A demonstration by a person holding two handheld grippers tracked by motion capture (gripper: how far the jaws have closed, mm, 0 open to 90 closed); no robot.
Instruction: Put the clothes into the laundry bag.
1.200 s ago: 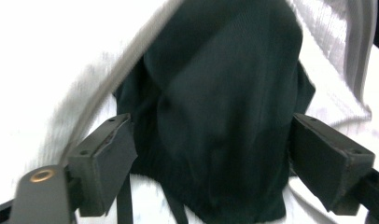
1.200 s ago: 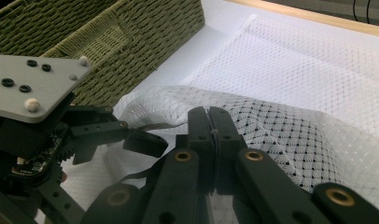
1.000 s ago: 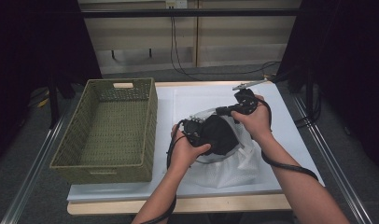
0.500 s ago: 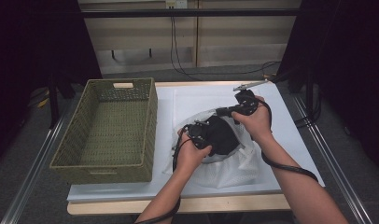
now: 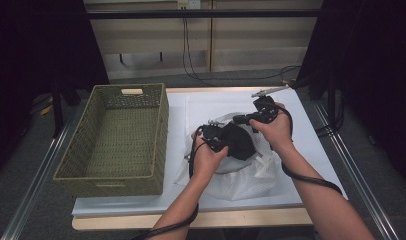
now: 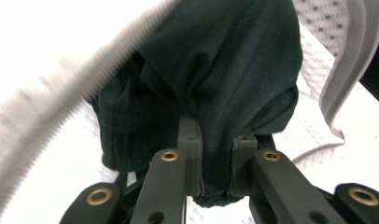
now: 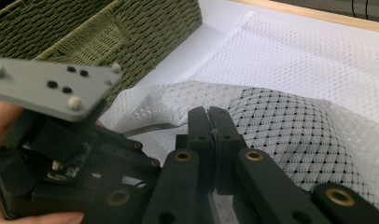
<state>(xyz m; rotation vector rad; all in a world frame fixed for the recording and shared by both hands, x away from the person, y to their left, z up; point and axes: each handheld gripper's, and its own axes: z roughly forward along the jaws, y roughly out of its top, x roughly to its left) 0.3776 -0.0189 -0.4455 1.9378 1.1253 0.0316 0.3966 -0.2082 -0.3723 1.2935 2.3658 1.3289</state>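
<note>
Shifted slightly toward 3 o'clock: left gripper point(image 6: 214, 154), clamped on dark garment point(image 6: 211, 79) inside white mesh laundry bag point(image 5: 243, 177). Right gripper point(image 7: 214, 123) pinches bag rim. Green wicker basket point(image 5: 156, 125), 9 o'clock, holds nothing.

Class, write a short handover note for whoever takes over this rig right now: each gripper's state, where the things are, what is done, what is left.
Left gripper: shut on the dark garment, holding it at the mouth of the mesh bag.
Right gripper: shut on the bag's edge, lifting it open.
Things: bag lies on the white table; garment sits partly inside it. The green basket stands to the left, nothing visible in it.
Done: bag opened, garment brought to the opening.
Left: probably push the garment fully in, release it, then let go of the bag; the basket may be where the bag goes next.
</note>
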